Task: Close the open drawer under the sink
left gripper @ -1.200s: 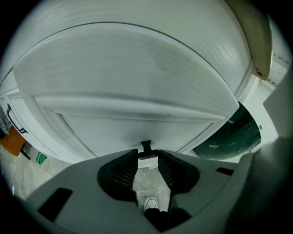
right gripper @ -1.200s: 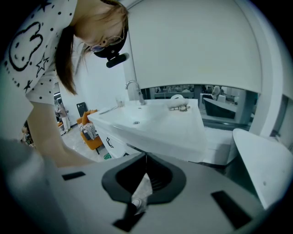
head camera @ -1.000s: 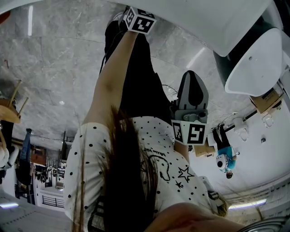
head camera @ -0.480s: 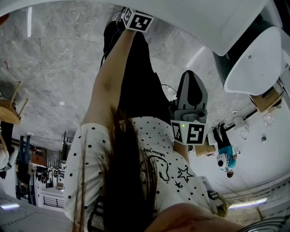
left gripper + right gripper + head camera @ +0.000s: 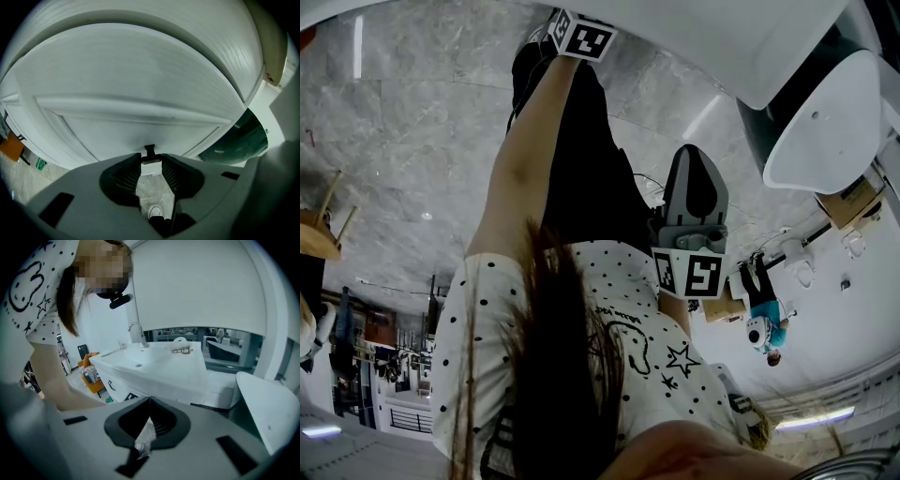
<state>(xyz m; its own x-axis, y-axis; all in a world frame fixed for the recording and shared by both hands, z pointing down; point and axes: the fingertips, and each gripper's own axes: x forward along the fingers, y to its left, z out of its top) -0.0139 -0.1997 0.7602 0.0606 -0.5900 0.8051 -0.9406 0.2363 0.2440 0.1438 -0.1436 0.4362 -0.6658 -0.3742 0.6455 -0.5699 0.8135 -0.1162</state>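
My left gripper (image 5: 151, 160) points down at the white drawer front (image 5: 140, 89), which fills nearly the whole left gripper view. Its jaws stand wide. The drawer's small black handle (image 5: 149, 151) sits right at their tips, just below the middle of the frame. The handle's crossbar fills the gap from one tip to the other, so I have hold of it at that wide spread. Lower down, between the jaws, I see the marble floor (image 5: 153, 190) and a white shoe (image 5: 154, 212). I cannot tell from here how far the drawer stands out from its cabinet.

My right gripper (image 5: 149, 404) is away from the drawer. Its jaws are brought together at the tips, with nothing between them. Above them, mid-frame in the right gripper view, lies the white sink (image 5: 164, 366), with its curved tap (image 5: 141, 338) at the back. It sits on a white cabinet (image 5: 123, 391) whose front carries a black pull (image 5: 111, 385) at centre left. An orange chair (image 5: 96, 385) stands just left of that.

In the head view my left arm (image 5: 525, 159) stretches to the top of the frame. There the marker cube (image 5: 584, 37) sits against a white edge.
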